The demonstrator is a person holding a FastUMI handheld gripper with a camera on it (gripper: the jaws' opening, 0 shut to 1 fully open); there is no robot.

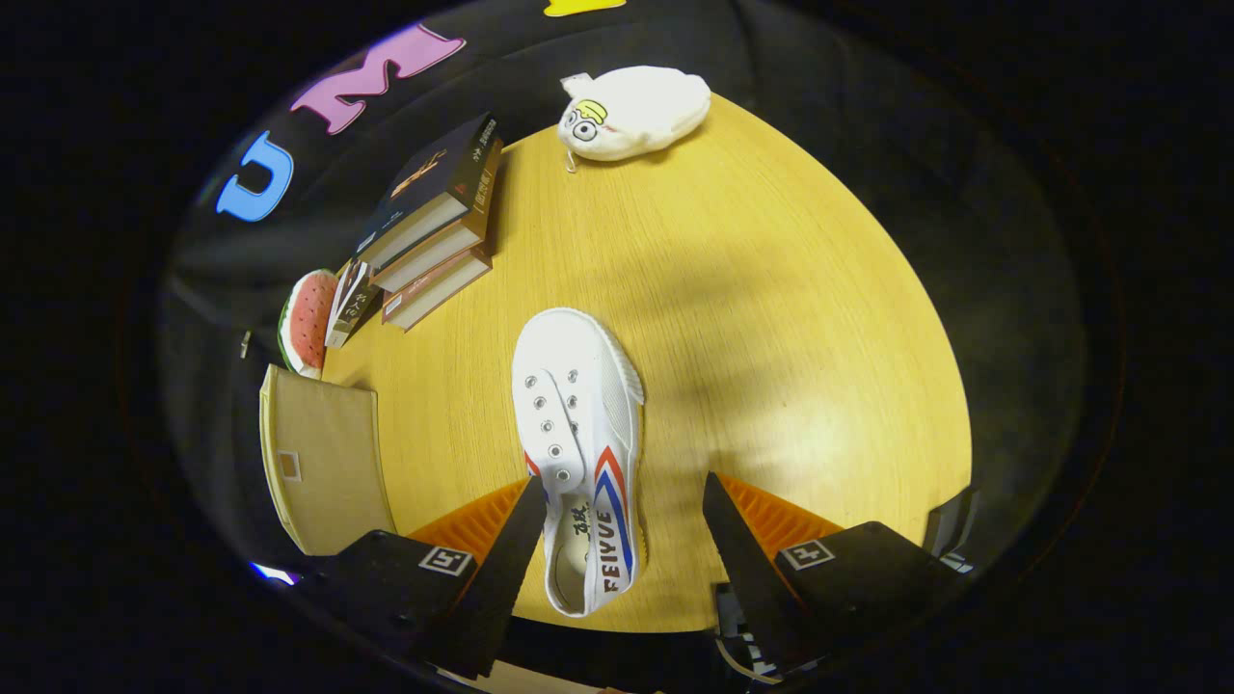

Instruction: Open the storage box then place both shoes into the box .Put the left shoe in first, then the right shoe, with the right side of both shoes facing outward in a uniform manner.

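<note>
While my jaws stand open astride the shoe (578, 453) on the tabletop (771, 318), nothing is gripped. Canvas looks light and soft; I judge the firmer heel collar the best hold.

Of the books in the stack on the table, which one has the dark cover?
The top book of the stack, nearest the booth wall, beyond the white shoe. The books under it have brown covers. The open gripper straddles the shoe's heel.

We see warm overhead light glaring pale on the yellow wood-grain round tabletop (771, 289) beside the sharply focused white canvas shoe (578, 434), a soft shadow band crossing the wood, while fisheye bending curves the dim, darkening edges.
</note>
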